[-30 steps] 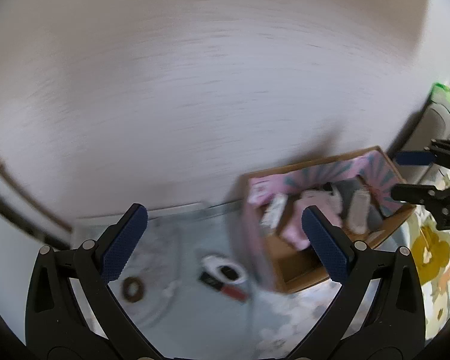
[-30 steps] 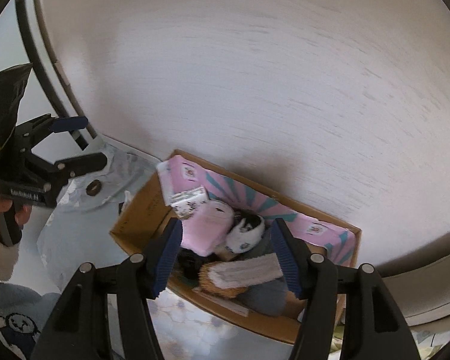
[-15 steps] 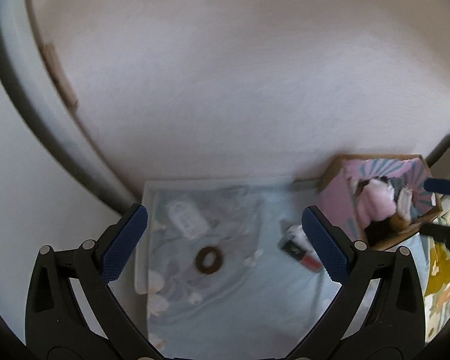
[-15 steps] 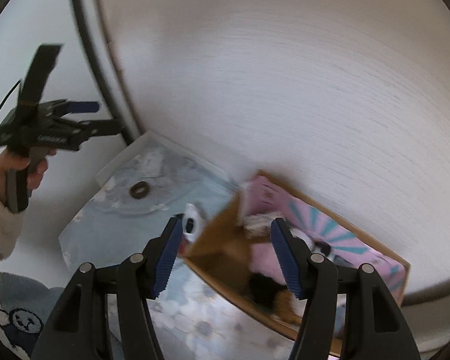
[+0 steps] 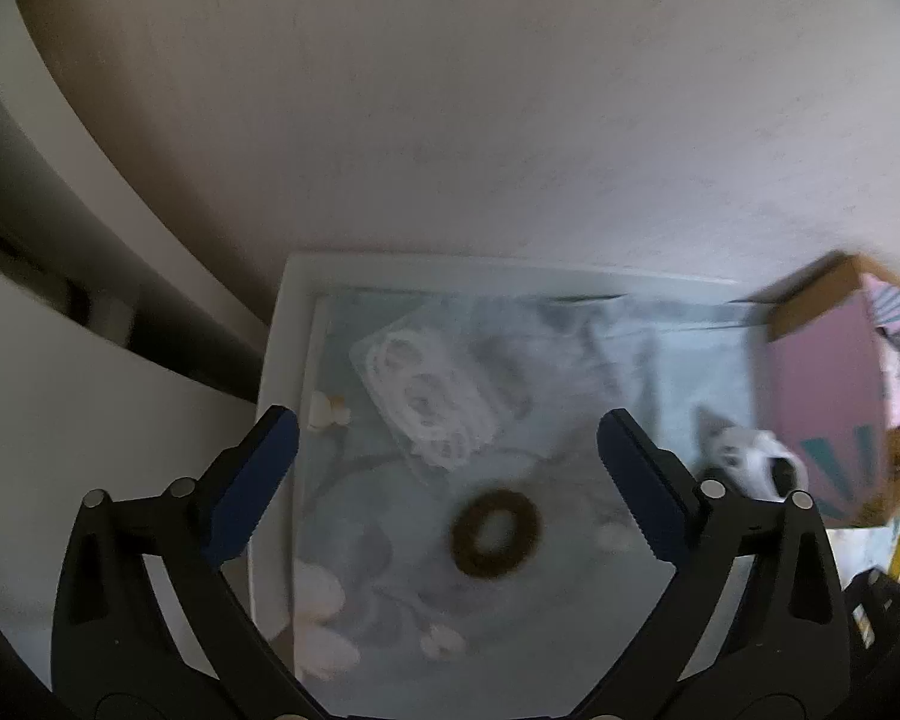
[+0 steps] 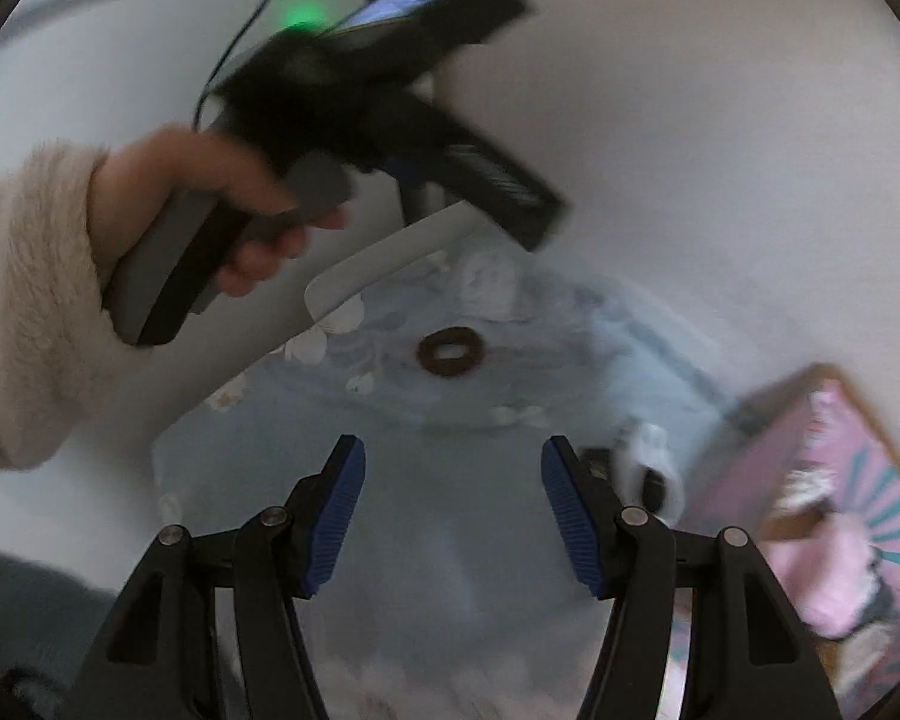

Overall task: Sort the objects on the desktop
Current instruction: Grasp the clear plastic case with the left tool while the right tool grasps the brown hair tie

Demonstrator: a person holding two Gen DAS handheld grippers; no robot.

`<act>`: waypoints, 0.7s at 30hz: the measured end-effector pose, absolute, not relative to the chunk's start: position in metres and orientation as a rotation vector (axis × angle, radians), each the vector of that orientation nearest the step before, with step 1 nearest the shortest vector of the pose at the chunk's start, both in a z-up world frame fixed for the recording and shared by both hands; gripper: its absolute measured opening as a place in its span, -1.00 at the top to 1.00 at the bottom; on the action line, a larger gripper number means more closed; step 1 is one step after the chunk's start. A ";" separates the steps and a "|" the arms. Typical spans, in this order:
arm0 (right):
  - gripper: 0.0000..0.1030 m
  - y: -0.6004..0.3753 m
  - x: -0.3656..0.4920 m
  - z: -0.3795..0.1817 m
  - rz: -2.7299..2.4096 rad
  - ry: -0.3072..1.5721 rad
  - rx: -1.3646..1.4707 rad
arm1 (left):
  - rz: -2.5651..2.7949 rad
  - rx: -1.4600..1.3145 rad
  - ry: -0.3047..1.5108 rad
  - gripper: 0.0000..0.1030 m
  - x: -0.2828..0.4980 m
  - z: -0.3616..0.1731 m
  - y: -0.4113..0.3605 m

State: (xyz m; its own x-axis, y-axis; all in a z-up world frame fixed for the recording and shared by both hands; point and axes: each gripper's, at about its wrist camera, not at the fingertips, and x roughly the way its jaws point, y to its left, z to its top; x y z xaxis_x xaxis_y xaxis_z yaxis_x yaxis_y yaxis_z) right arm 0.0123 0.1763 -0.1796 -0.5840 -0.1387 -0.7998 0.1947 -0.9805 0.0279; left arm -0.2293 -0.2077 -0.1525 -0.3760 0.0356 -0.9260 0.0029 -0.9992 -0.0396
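Observation:
A dark brown hair ring (image 5: 496, 533) lies on a pale blue flowered cloth (image 5: 540, 360); it also shows in the right wrist view (image 6: 452, 351). My left gripper (image 5: 447, 474) is open and empty just above the ring. A clear bag with white coiled cable (image 5: 429, 399) lies beyond the ring. A white and black gadget (image 5: 750, 459) lies by the cardboard box with pink lining (image 5: 834, 390). My right gripper (image 6: 453, 513) is open and empty over the cloth, the gadget (image 6: 648, 468) just right of it and the box (image 6: 822, 480) further right.
The white table edge (image 5: 276, 372) borders the cloth on the left, with a dark frame beyond. A white wall stands behind. In the right wrist view, the hand in a fluffy sleeve holds the left gripper's handle (image 6: 222, 252) above the cloth.
Both grippers have swung left, away from the box and toward the cloth. The left gripper has come down closer to the hair ring. Both stay open.

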 end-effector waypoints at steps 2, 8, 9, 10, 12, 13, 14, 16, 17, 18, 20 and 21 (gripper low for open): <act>-0.11 0.165 -0.001 -0.200 -2.672 0.116 1.307 | 2.583 -1.757 -0.067 -0.88 -0.234 -0.166 -0.213; -0.11 0.161 -0.038 -0.235 -2.703 0.064 1.314 | 2.580 -1.746 -0.066 -0.73 -0.241 -0.192 -0.219; -0.11 0.163 -0.045 -0.239 -2.703 0.043 1.318 | 2.580 -1.743 -0.068 -0.68 -0.242 -0.194 -0.219; -0.11 0.164 -0.048 -0.242 -2.700 0.038 1.318 | 2.580 -1.738 -0.071 -0.66 -0.242 -0.196 -0.219; -0.11 0.166 -0.057 -0.248 -2.702 0.039 1.331 | 2.578 -1.718 -0.083 -0.59 -0.243 -0.200 -0.220; -0.11 0.167 -0.061 -0.251 -2.699 0.042 1.334 | 2.581 -1.712 -0.083 -0.56 -0.242 -0.201 -0.219; -0.11 0.168 -0.065 -0.252 -2.699 0.042 1.333 | 2.583 -1.701 -0.082 -0.52 -0.242 -0.202 -0.219; -0.11 0.170 -0.071 -0.254 -2.697 0.042 1.332 | 2.583 -1.687 -0.082 -0.48 -0.240 -0.203 -0.219; -0.11 0.170 -0.073 -0.254 -2.696 0.050 1.326 | 2.584 -1.680 -0.082 -0.45 -0.240 -0.203 -0.219; -0.11 0.170 -0.075 -0.255 -2.697 0.061 1.319 | 2.584 -1.673 -0.084 -0.44 -0.240 -0.204 -0.219; -0.11 0.167 -0.079 -0.256 -2.686 0.098 1.313 | 2.585 -1.662 -0.084 -0.41 -0.238 -0.205 -0.219; -0.11 0.166 -0.082 -0.257 -2.680 0.112 1.313 | 2.585 -1.658 -0.083 -0.41 -0.237 -0.205 -0.219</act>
State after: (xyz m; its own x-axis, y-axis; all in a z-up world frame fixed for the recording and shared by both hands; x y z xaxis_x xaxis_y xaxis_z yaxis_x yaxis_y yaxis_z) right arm -0.0816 0.1657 -0.2574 -0.6034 -0.1061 -0.7904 0.1715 -0.9852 0.0014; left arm -0.2372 -0.2191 -0.2049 -0.4158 0.0872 -0.9053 -0.0286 -0.9962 -0.0827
